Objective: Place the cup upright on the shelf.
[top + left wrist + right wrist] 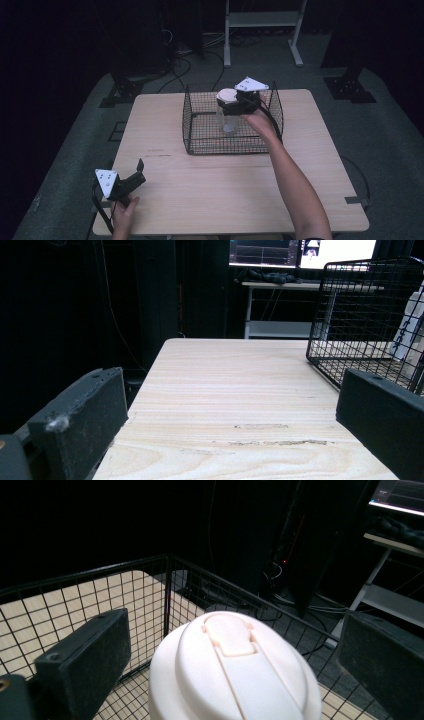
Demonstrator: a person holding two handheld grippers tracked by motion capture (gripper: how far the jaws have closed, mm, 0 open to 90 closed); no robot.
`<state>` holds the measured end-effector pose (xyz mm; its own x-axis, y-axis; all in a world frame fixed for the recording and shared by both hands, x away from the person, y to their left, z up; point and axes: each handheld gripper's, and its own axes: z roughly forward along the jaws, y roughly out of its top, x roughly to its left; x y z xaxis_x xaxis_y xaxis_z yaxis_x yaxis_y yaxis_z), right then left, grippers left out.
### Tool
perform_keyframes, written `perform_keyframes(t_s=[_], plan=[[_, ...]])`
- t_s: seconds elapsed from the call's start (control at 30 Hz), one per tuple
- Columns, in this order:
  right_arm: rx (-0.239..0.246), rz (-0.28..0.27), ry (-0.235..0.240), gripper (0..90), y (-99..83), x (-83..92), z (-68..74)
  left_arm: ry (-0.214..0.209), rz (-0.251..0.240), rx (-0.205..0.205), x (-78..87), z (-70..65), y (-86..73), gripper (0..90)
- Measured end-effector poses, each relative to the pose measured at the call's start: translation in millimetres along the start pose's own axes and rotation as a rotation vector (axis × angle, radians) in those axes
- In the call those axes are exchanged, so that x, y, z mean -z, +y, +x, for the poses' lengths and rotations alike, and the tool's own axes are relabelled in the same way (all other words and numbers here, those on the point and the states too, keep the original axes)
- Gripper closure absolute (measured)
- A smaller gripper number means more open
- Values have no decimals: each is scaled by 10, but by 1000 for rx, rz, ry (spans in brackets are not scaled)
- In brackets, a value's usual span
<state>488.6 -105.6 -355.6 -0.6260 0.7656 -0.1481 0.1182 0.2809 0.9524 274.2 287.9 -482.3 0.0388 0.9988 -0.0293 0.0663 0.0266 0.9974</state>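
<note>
One white-lidded bottle (227,110) stands in one wire basket (200,145) between open right tongs (231,102).

Dark room; grey floor (385,135); white shelf (263,20) behind.

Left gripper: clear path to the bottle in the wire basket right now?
Probably not. The left gripper sits open at the table's near left corner, the wire basket wall faces it, and the right gripper is already around the bottle.

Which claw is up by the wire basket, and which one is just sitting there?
The right claw is over the wire basket, its jaws apart around the bottle's white lid. The left claw sits open at the table's near-left corner.
</note>
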Motion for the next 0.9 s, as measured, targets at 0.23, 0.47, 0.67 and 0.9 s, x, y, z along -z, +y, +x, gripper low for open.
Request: perform_keyframes(t_s=[0.23,0.47,0.67,0.9], plan=[[-5,-31,10,5,92,95,-15,2,1,3,-1,2,0,0],[2,-53,15,5,174,204,-40,4,1,4,-2,2,-1,0],[-2,-47,15,5,175,289,-65,1,1,-9,1,-10,-1,0],[0,-50,6,5,176,404,-77,-2,-2,5,4,9,-1,0]])
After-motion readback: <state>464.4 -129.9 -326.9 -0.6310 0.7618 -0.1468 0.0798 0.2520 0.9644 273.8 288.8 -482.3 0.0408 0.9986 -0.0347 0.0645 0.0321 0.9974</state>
